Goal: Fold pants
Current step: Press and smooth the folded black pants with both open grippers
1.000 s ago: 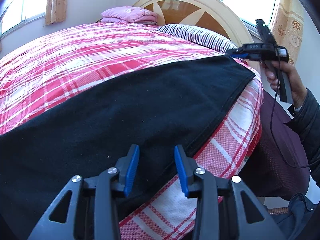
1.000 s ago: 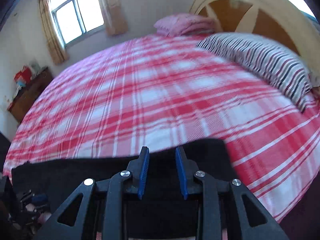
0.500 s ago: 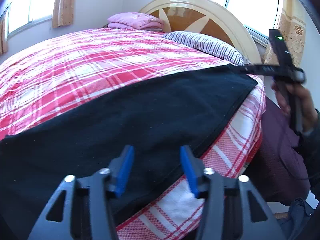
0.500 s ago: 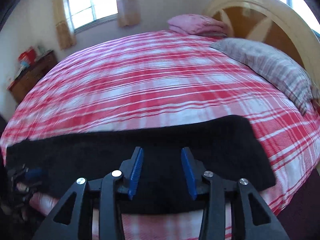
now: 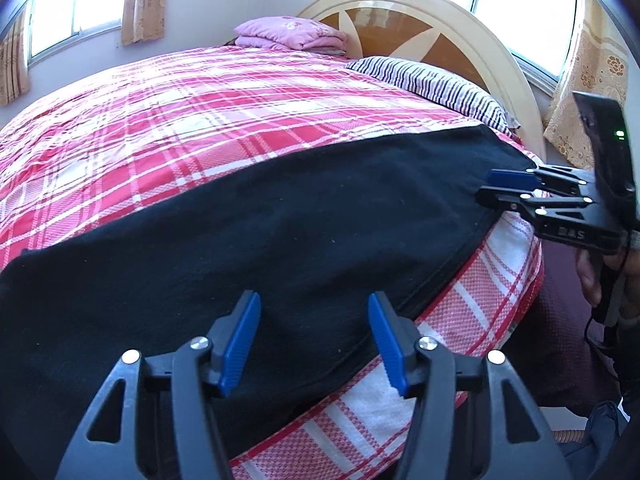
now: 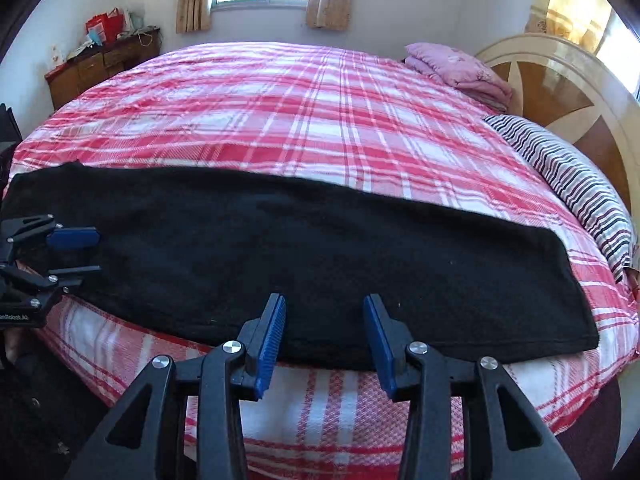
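The black pants (image 5: 280,232) lie flat in a long strip along the near edge of the bed, also seen in the right wrist view (image 6: 320,256). My left gripper (image 5: 314,344) is open and empty, just above the pants' near edge. My right gripper (image 6: 324,344) is open and empty, off the bed's side, just short of the pants' near edge. In the left wrist view the right gripper (image 5: 496,188) sits at the pants' far right end. In the right wrist view the left gripper (image 6: 76,252) sits at their left end.
The bed has a red plaid cover (image 6: 304,112). A striped pillow (image 5: 432,84) and folded pink bedding (image 5: 292,36) lie by the rounded headboard (image 5: 420,24). A wooden cabinet (image 6: 100,64) stands at the far left wall. A dark maroon surface (image 5: 560,320) lies below the bedside.
Both grippers have opened wider. The right gripper has swung back from the pants' end to face along the bedside, showing the whole strip. The pants lie still.
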Action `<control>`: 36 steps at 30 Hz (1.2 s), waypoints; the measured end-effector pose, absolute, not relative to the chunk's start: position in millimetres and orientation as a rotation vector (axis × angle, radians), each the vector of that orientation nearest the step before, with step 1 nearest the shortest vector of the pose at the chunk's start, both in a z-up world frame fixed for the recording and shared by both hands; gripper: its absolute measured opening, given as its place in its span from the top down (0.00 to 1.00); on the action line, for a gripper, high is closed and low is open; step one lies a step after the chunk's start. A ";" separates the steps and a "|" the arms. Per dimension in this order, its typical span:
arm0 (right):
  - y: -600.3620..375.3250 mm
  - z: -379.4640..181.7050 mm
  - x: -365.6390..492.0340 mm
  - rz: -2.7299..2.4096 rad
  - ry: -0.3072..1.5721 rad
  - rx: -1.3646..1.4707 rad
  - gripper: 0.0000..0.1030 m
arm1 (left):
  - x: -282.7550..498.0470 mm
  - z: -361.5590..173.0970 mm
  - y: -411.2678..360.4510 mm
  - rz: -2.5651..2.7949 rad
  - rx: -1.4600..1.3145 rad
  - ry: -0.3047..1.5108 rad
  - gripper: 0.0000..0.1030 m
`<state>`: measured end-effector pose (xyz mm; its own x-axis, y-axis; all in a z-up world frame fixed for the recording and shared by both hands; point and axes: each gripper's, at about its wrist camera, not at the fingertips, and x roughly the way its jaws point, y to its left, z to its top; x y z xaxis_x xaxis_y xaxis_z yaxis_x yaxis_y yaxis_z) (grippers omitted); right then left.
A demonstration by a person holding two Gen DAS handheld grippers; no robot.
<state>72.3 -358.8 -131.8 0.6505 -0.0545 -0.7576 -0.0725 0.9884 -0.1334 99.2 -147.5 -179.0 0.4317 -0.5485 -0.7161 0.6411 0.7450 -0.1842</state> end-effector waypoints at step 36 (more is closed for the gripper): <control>-243.5 -122.1 195.0 0.366 0.938 0.001 0.54 | 100.9 -207.4 -68.6 -0.442 0.110 0.795 0.14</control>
